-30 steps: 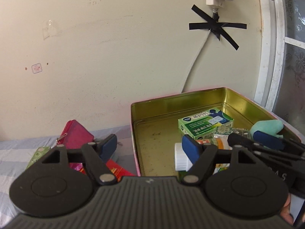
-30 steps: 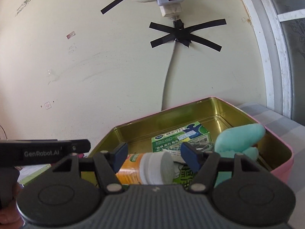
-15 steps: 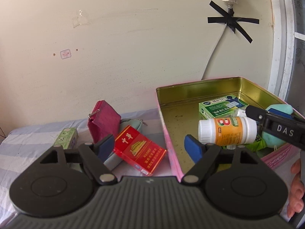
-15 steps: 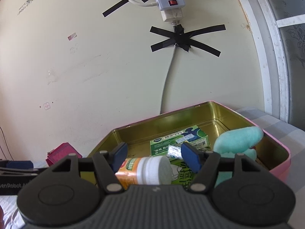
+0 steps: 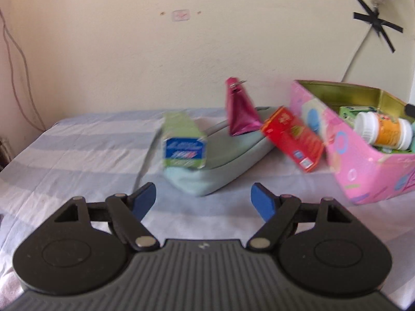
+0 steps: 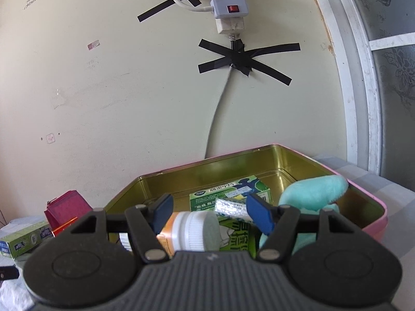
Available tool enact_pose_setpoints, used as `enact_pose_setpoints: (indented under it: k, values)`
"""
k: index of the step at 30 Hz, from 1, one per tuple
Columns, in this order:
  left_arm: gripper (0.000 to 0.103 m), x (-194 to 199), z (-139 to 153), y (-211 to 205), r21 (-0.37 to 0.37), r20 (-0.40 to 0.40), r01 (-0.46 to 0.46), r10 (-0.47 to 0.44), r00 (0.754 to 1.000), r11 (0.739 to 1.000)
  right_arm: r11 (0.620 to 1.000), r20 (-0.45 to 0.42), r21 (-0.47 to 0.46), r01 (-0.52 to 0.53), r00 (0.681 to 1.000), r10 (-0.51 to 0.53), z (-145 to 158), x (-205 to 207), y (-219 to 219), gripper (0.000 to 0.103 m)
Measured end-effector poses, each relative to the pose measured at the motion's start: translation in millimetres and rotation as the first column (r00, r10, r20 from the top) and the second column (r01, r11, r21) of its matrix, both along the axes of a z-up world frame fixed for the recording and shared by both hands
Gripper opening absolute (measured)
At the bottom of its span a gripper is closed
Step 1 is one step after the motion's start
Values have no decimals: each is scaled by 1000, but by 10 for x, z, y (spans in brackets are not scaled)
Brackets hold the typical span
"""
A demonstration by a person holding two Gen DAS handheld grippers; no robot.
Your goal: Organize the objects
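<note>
striped sheet under left gripper (image 5: 203, 200), green box (image 5: 184, 143) ahead.

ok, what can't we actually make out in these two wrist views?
- Left wrist: motion blur smears the print on the green-and-blue carton and the red packet.
- Left wrist: the picture's right edge cuts off the pink tin box.
- Right wrist: the gripper body hides the base of the white-capped orange bottle, so whether the right gripper grips it is unclear.
</note>
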State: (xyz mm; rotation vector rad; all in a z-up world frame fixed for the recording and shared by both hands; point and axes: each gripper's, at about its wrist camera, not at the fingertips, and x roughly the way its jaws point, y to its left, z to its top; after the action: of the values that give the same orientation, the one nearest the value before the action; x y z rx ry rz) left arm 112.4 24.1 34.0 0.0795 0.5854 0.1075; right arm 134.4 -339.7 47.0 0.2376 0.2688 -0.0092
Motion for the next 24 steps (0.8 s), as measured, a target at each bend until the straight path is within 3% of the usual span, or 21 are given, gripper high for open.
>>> enact_pose_setpoints:
  k: [7,10,12,15,18,20,23,24]
  values:
    - [82,-27,-226,781,-18,-42,-204,203,978,979,999,63,-1,-39,997,39,117,-202,276,66]
    - [82,-36,-226,1053,-170,-43,-251,247,968,953,978,54,18,-208,977,207,277,-313,632,72]
    - [82,-29,-232,1114,-197,-43,-288,285,958,937,945,35,-14,-328,944,328,359,-359,1018,78]
    - [82,-77,-219,1158,-240,-18,-290,294,956,926,871,-27,-32,-490,872,489,398,-299,1638,80]
    - [82,-121,-220,1190,-283,19,-287,305,952,915,829,-109,-48,-558,828,551,366,-68,2209,80]
    - [82,-146,-239,1255,-312,27,-289,312,950,905,818,-171,-43,-573,811,559,304,122,2520,80]
    - [82,-98,-277,1355,-355,10,-286,310,951,890,833,-259,-39,-553,810,526,188,400,2813,80]
    - [82,-98,-282,1372,-367,7,-287,311,951,885,833,-295,-12,-552,798,525,120,489,2857,74]
